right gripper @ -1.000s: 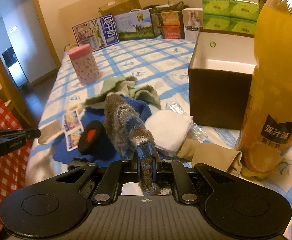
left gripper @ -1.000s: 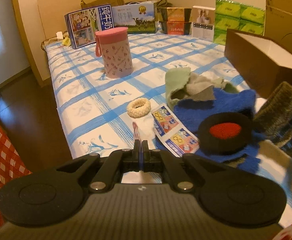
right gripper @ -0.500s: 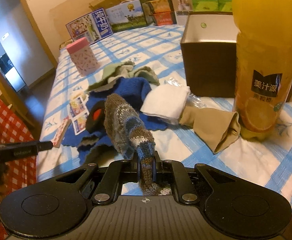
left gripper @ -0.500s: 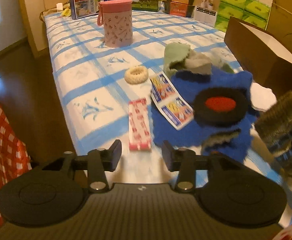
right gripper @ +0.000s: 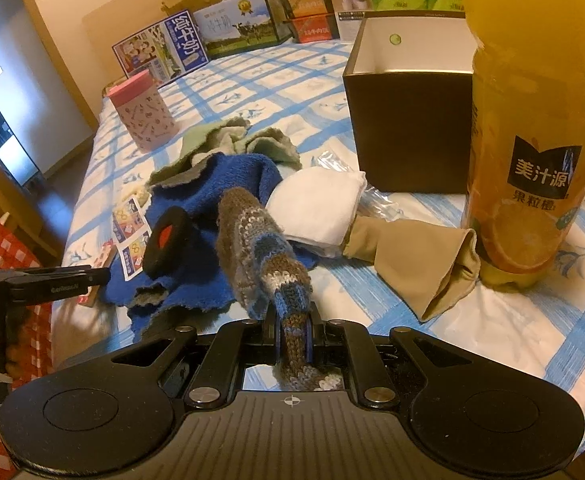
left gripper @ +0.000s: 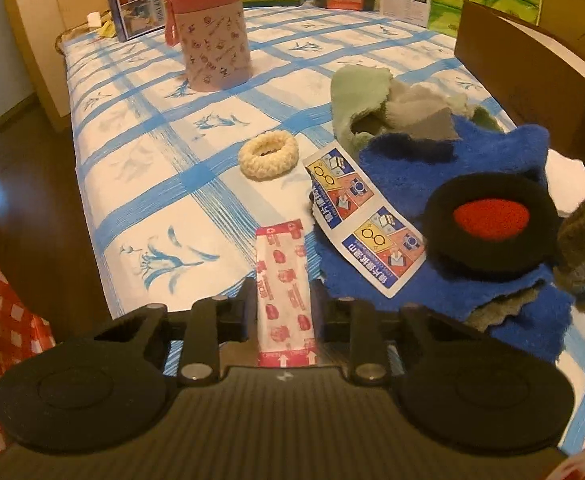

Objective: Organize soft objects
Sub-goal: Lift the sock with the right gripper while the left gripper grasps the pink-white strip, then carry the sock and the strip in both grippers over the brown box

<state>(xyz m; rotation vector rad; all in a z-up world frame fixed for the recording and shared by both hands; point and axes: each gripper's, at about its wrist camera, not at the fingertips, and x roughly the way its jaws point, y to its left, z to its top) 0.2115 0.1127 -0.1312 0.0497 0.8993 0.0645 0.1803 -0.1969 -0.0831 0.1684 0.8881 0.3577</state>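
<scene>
My left gripper hangs over the near left edge of the bed, its jaws closing, with a red-and-white sachet lying flat between them; a gap shows on each side of the sachet, so the pads are not yet pressing on it. My right gripper is clamped tight on one end of a knitted sock, brown, grey and blue, which arches up out of the jaws and over the blue towel. That towel sits crumpled near the bed's near edge, with a black pad with a red centre on it and a printed card overlapping its left border. A green cloth is bunched just behind the towel, and a cream knitted ring lies on the sheet just left of the card. A white cloth and a tan cloth lie to the right of the sock, the tan one touching the foot of an orange juice bottle. An open brown box stands behind them, and a pink canister stands toward the far left of the bed.
</scene>
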